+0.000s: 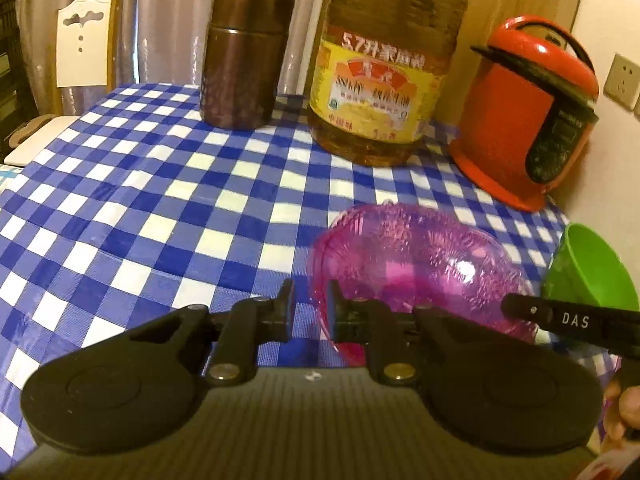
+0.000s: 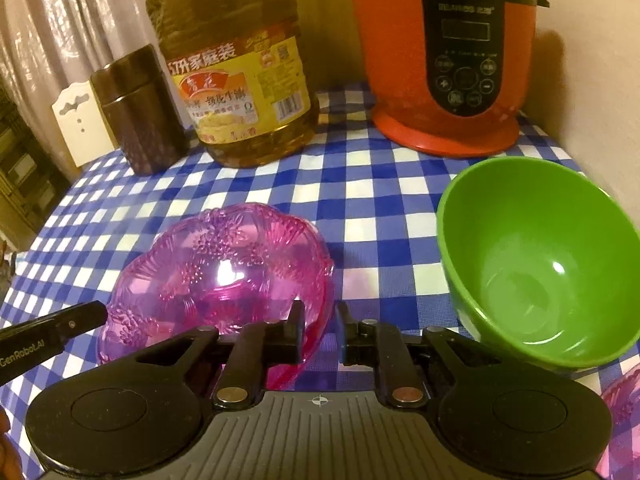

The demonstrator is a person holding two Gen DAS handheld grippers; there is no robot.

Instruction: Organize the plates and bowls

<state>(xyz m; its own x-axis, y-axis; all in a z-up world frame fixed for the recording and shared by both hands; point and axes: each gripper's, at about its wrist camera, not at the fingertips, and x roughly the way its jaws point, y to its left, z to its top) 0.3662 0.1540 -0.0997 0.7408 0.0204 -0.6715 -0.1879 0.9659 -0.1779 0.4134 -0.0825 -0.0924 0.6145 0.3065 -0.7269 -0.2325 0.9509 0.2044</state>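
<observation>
Blue-and-white checked cloth covers the counter [image 1: 168,200] in the left wrist view, with pale curtains and a white chair back behind it. At 12 o'clock stand a dark brown canister [image 1: 244,60] and, just right of it, a big oil jug [image 1: 384,72]; a red rice cooker [image 1: 532,116] sits at 2 o'clock. The left gripper [image 1: 310,312] has its fingers either side of the near left rim of the pink bowl [image 1: 420,272], the rim inside the narrow gap; whether they press it I cannot tell. A green bowl [image 1: 588,268] shows at 3 o'clock, with the other gripper's black finger reaching in front of it.

Seen from the right wrist, the same counter [image 2: 360,184] carries the oil jug [image 2: 236,64] at 11 o'clock and the rice cooker [image 2: 444,56] at 1 o'clock. The right gripper [image 2: 320,334] straddles the pink bowl's [image 2: 216,272] right rim in the same way; grip unclear. The green bowl [image 2: 536,264] stands upright at 3 o'clock, apart from the pink one.
</observation>
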